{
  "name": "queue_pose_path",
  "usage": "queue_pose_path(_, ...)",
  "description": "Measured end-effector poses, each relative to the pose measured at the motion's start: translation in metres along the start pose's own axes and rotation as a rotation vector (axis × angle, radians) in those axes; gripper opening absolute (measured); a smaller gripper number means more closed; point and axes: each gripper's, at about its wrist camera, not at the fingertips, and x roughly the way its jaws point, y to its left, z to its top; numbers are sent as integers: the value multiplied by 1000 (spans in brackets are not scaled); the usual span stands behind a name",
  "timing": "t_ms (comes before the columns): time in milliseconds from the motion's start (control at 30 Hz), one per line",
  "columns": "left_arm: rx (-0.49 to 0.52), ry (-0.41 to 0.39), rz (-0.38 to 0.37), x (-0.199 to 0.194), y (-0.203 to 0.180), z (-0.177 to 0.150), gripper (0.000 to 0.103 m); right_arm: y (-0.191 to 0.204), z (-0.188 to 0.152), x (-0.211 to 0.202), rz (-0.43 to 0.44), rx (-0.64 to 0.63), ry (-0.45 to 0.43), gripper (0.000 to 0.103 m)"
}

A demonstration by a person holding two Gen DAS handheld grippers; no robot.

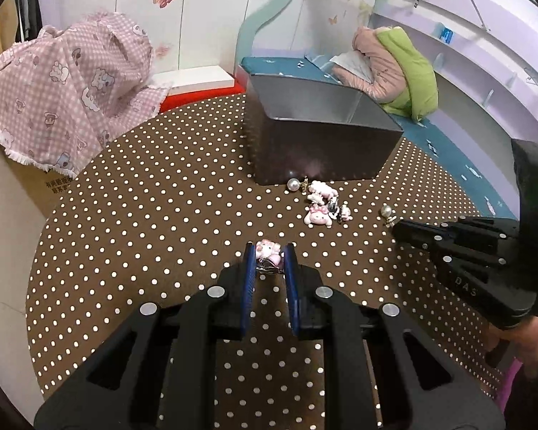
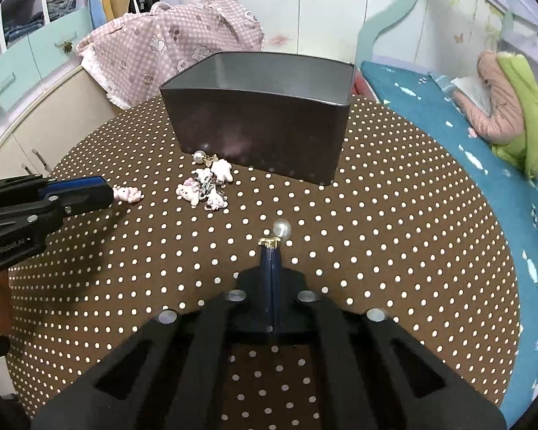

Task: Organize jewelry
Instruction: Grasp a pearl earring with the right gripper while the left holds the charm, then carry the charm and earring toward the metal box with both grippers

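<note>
My left gripper (image 1: 269,251) has its blue pads on either side of a pink bear charm (image 1: 268,255) on the dotted tablecloth; the jaws touch or nearly touch it. It shows from the side in the right wrist view (image 2: 105,188), with the charm (image 2: 127,193) at its tip. My right gripper (image 2: 270,247) is shut on the gold clasp of a pearl earring (image 2: 281,230); it also shows in the left wrist view (image 1: 394,227) beside the pearl (image 1: 386,210). A dark metal box (image 1: 319,132) (image 2: 265,118) stands open behind. Several pink charms (image 1: 322,202) (image 2: 206,188) and another pearl earring (image 1: 293,184) (image 2: 199,157) lie before it.
A round table under a brown dotted cloth (image 1: 143,215) (image 2: 394,251). A pink checked cloth (image 1: 68,86) (image 2: 172,46) drapes a cabinet at the back left. A white box on red (image 1: 197,80) is behind the table. A blue bed (image 2: 466,125) with a pink and green jacket (image 2: 513,107) is on the right.
</note>
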Motion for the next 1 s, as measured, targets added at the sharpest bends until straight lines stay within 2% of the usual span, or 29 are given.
queue_pose_path(167,6,-21,0,-9,-5,6,16,-3,0,-3,8,27,12,0)
queue_pose_path(267,10,-26,1,-13,-7,5,16,-10,2,-4,13,69,11,9)
queue_pose_path(300,10,-26,0,-14,-7,5,16,-11,2,-5,7,77,5,20)
queue_pose_path(333,9,-26,1,-15,-8,5,16,-12,3,-5,5,85,-2,25)
queue_pose_path(367,10,-27,1,-15,-8,5,16,-13,5,-6,2,93,-9,26)
queue_pose_path(600,7,-32,0,-18,-8,4,16,2,13,9,1,13,13,27)
queue_pose_path(667,9,-34,-1,-18,-7,4,16,8,11,9,-6,-24,4,24)
queue_pose_path(700,8,-36,-1,-19,-8,4,16,9,10,8,-3,-31,1,12)
queue_pose_path(733,8,-38,-1,-20,-8,4,16,8,10,8,7,-29,0,10)
queue_pose_path(1000,15,-66,-1,-34,-10,12,16,0,13,-16,64,4,-51,9)
